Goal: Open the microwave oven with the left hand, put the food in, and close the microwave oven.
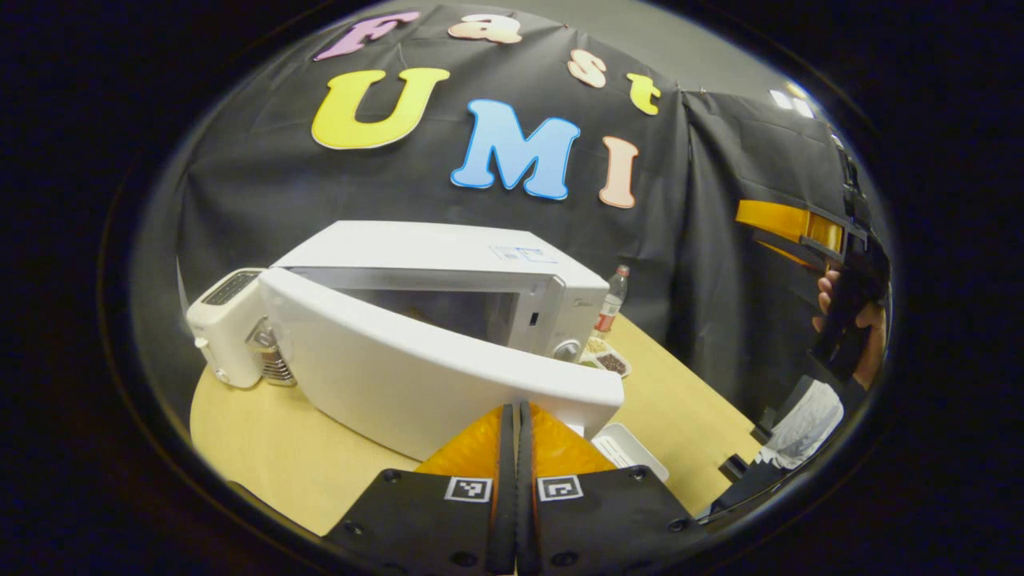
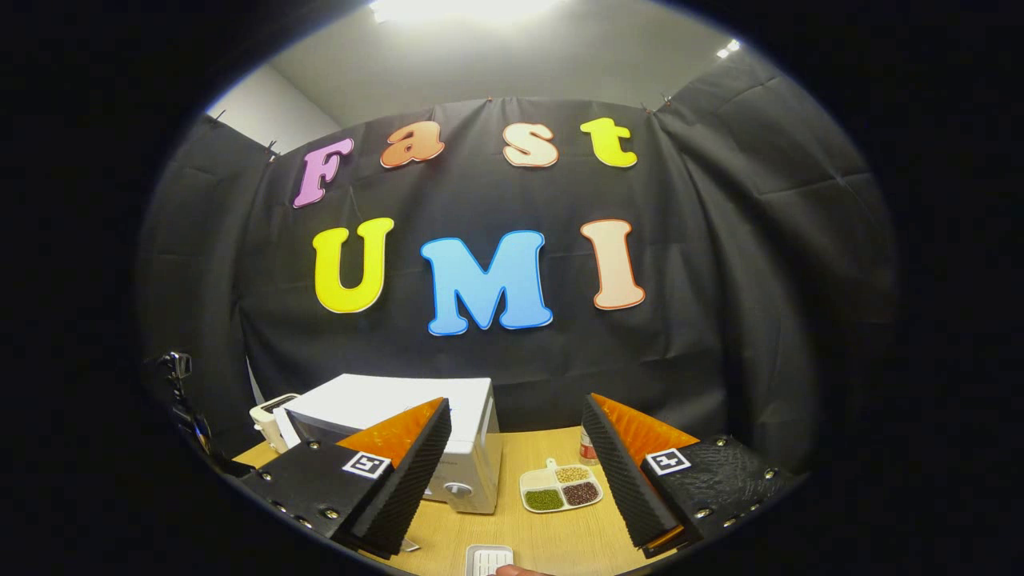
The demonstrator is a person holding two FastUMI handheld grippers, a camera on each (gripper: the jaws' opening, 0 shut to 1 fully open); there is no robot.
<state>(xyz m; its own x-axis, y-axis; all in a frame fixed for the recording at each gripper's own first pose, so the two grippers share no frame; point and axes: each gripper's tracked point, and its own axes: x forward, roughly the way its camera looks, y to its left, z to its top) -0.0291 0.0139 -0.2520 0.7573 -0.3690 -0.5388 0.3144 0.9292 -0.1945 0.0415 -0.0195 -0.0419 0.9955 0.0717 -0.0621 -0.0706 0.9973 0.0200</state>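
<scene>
Left gripper view: your left gripper point(image 1: 516, 424) is pinched narrow, nothing between the fingers, tips at the edge of the microwave point(image 1: 448, 280) door point(image 1: 416, 372), which stands part open. Opening looks underway; loading and closing remain.

Right gripper view: your right gripper point(image 2: 516, 468) is spread wide and empty. The food tray point(image 2: 560, 486) sits just right of the microwave, not yet picked up.

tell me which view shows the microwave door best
The left gripper view: the microwave door swings partly open right in front of the shut left gripper. In the right gripper view the microwave sits small behind that gripper's own finger, door hard to make out.
</scene>
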